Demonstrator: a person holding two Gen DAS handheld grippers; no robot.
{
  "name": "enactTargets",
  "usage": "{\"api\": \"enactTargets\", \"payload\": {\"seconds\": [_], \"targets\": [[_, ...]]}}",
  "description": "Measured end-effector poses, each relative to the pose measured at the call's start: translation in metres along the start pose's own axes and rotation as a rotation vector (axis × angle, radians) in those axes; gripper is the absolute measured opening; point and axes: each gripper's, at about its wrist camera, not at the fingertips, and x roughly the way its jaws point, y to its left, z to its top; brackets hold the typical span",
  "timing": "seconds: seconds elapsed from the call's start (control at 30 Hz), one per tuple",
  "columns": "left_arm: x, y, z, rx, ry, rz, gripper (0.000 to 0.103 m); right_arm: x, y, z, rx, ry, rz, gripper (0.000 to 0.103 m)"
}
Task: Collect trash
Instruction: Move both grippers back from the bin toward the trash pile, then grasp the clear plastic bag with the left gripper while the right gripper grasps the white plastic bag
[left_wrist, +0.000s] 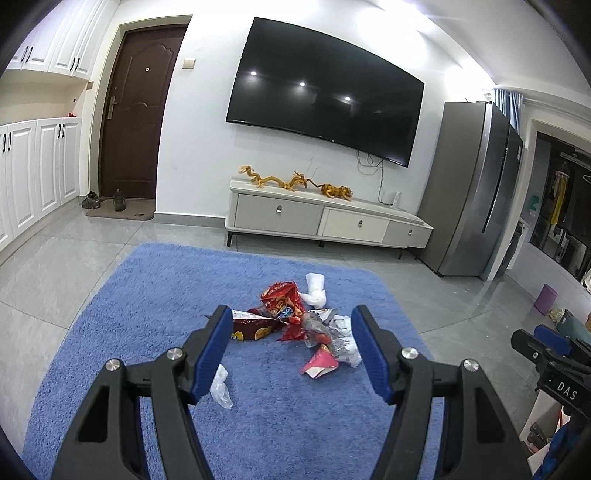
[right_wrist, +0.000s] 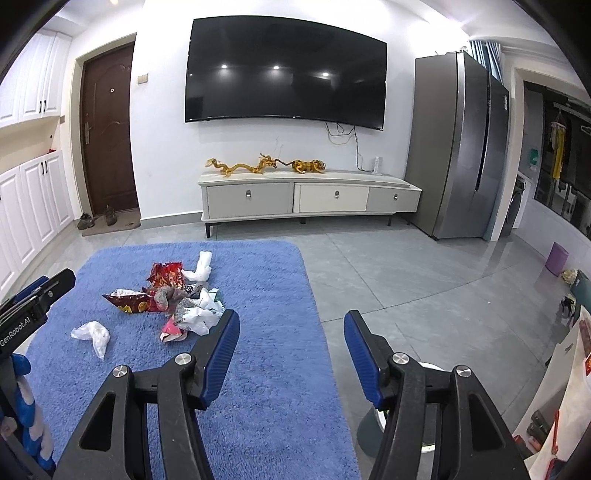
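Note:
A pile of trash (left_wrist: 295, 321) lies on the blue rug (left_wrist: 155, 295): red snack bags, a crumpled white tissue (left_wrist: 316, 291), silver and pink wrappers. A loose clear plastic scrap (left_wrist: 221, 387) lies nearer, by the left finger. My left gripper (left_wrist: 291, 350) is open and empty, above the rug just short of the pile. My right gripper (right_wrist: 291, 350) is open and empty, over the rug's right edge. The pile shows in the right wrist view (right_wrist: 173, 299) to the left, with a white plastic scrap (right_wrist: 92, 334) apart from it.
A TV cabinet (right_wrist: 306, 199) with gold figurines stands at the far wall under a wall TV (right_wrist: 284, 70). A grey fridge (right_wrist: 458, 147) stands right. A purple bin (right_wrist: 557, 258) sits on the tile floor (right_wrist: 424, 277). A round white object (right_wrist: 432, 369) is under the right gripper.

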Motion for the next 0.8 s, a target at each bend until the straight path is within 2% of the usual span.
{"api": "enactTargets", "payload": {"seconds": [0.33, 0.43, 0.5, 0.7, 0.8], "targets": [[0.023, 0.014, -0.006, -0.005, 0.041, 0.017, 0.065, 0.024, 0.013, 0.001, -0.020, 0.037, 0.027, 0.056], [0.033, 0.034, -0.010, -0.011, 0.056, 0.046, 0.065, 0.034, 0.017, 0.002, -0.024, 0.049, 0.049, 0.057], [0.040, 0.053, -0.012, -0.021, 0.066, 0.073, 0.073, 0.042, 0.021, 0.002, -0.025, 0.061, 0.071, 0.057], [0.060, 0.101, -0.024, -0.014, 0.122, 0.137, 0.073, 0.077, 0.039, 0.000, -0.022, 0.116, 0.184, 0.058], [0.073, 0.118, -0.033, 0.000, 0.176, 0.129, 0.074, 0.098, 0.047, -0.002, -0.012, 0.153, 0.239, 0.058]]}}
